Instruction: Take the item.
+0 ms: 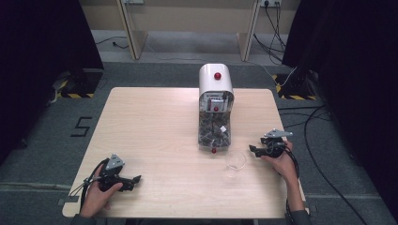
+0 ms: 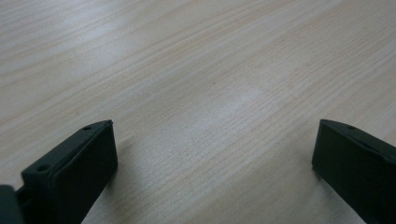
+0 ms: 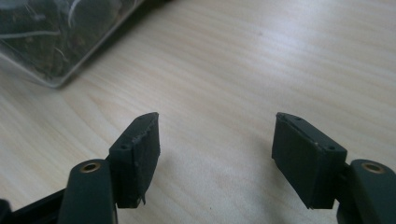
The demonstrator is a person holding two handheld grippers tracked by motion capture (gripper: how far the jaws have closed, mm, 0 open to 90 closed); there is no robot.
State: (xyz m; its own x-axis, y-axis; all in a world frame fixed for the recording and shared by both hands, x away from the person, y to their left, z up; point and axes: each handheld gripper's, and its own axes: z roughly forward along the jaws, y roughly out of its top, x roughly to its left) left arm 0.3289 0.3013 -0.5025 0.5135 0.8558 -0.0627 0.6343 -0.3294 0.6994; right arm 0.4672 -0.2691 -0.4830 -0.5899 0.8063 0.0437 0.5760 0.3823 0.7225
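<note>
A white-topped dispenser point(image 1: 215, 84) with a red knob stands at the table's far middle. Its clear lower bin point(image 1: 214, 131) holds several dark packets, and a corner of that bin point(image 3: 56, 37) appears top left in the right gripper view. A clear plastic cup point(image 1: 235, 161) sits in front of it, slightly right. My left gripper point(image 1: 135, 182) rests at the near left, jaws pointing right, and stands open point(image 2: 215, 122) over bare wood. At the right, my right gripper point(image 1: 252, 150) points left toward the cup and bin, open point(image 3: 216, 114) with nothing between its jaws.
The light wooden table point(image 1: 155, 126) has bare surface across its left half and middle. Cables point(image 1: 324, 154) trail over the grey floor to the right, and dark curtains hang on both sides.
</note>
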